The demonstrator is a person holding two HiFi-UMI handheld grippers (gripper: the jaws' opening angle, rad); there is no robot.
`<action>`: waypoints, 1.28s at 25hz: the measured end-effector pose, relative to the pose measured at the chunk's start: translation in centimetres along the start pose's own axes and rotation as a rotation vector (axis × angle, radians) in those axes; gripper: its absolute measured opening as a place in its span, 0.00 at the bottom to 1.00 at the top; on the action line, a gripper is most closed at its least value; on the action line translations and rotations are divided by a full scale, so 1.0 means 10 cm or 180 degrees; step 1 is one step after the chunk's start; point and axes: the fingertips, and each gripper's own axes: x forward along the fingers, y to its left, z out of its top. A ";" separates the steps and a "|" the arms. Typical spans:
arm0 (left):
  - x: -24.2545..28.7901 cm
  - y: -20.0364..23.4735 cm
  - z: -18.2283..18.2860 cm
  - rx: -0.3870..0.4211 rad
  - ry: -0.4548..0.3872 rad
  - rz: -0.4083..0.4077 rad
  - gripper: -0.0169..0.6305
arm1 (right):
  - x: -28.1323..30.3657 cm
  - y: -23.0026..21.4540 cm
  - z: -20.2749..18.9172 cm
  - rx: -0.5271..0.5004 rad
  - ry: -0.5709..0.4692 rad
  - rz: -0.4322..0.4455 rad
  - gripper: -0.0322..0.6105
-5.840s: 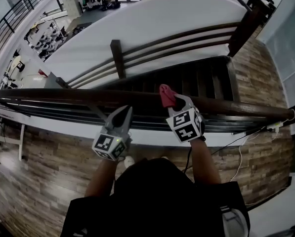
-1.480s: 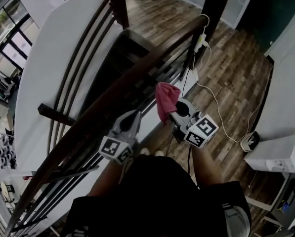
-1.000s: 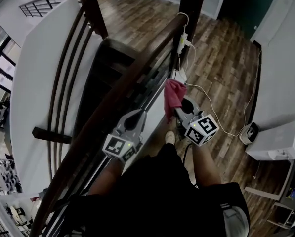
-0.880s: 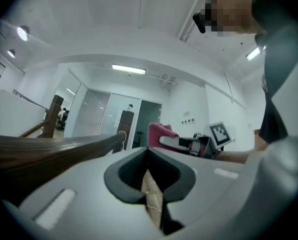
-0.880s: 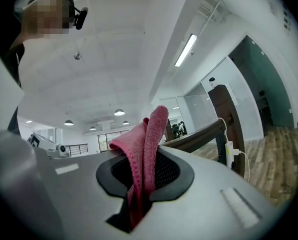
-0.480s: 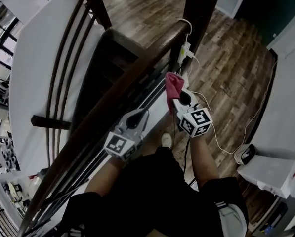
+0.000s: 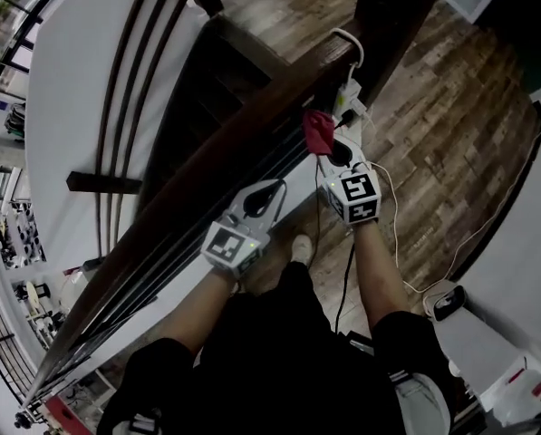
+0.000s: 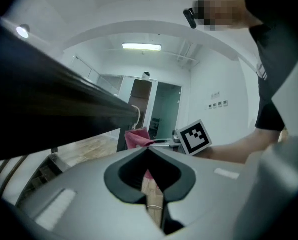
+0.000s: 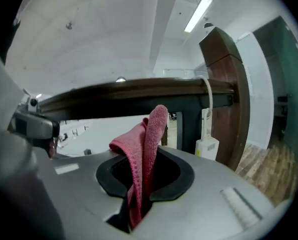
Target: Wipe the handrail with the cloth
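The dark wooden handrail (image 7: 207, 166) runs from lower left up to a dark post (image 7: 392, 12). My right gripper (image 7: 330, 149) is shut on a red cloth (image 7: 319, 130), and holds it just under the rail's near side, close to the post. In the right gripper view the cloth (image 9: 149, 129) sticks up out of the gripper (image 9: 145, 159) below the rail (image 9: 139, 95). My left gripper (image 7: 268, 195) is shut with nothing in it, beside the rail and lower down it. From the left gripper (image 8: 148, 150) view, the rail (image 8: 54, 109) passes at the left and the cloth (image 8: 135, 138) shows ahead.
A white power adapter (image 7: 347, 91) with a cable (image 9: 206, 104) hangs at the rail's end by the post (image 9: 223, 94). Thin rail bars (image 7: 161, 261) run under the handrail. Past the rail, a dark stairwell (image 7: 207, 98) drops away. Wood floor (image 7: 451, 134) lies to the right.
Both grippers have moved along the rail toward the post. The right one has brought the cloth up close to the rail's end. The head view has swung.
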 end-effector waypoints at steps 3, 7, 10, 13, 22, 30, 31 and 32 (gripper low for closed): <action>0.11 0.16 -0.14 -0.0071 0.0191 0.0202 0.02 | 0.30 -0.10 -0.09 -0.0426 0.0275 -0.0013 0.12; 0.11 0.25 -0.37 -0.0177 0.0308 0.0322 0.02 | 0.59 -0.27 -0.17 -0.0695 0.0438 -0.0158 0.12; 0.09 0.30 -0.41 -0.0192 0.0444 0.0421 0.02 | 0.75 -0.31 -0.20 -0.1058 0.0518 -0.0311 0.12; 0.13 0.30 -0.47 -0.0168 0.0492 0.0418 0.02 | 0.87 -0.34 -0.17 -0.1346 0.0502 -0.0474 0.12; 0.01 0.42 -0.52 -0.0275 0.0630 0.0617 0.02 | 1.06 -0.34 -0.31 -0.0959 0.0765 -0.0605 0.12; -0.13 0.42 -0.64 -0.0389 0.0605 0.0736 0.02 | 1.07 -0.24 -0.39 -0.0871 0.0905 -0.0432 0.12; -0.16 0.42 -0.67 -0.0398 0.0584 0.0735 0.02 | 1.06 -0.23 -0.40 -0.0833 0.0921 -0.0405 0.12; -0.19 0.43 -0.70 -0.0408 0.0566 0.0741 0.02 | 1.06 -0.21 -0.41 -0.0797 0.0936 -0.0373 0.12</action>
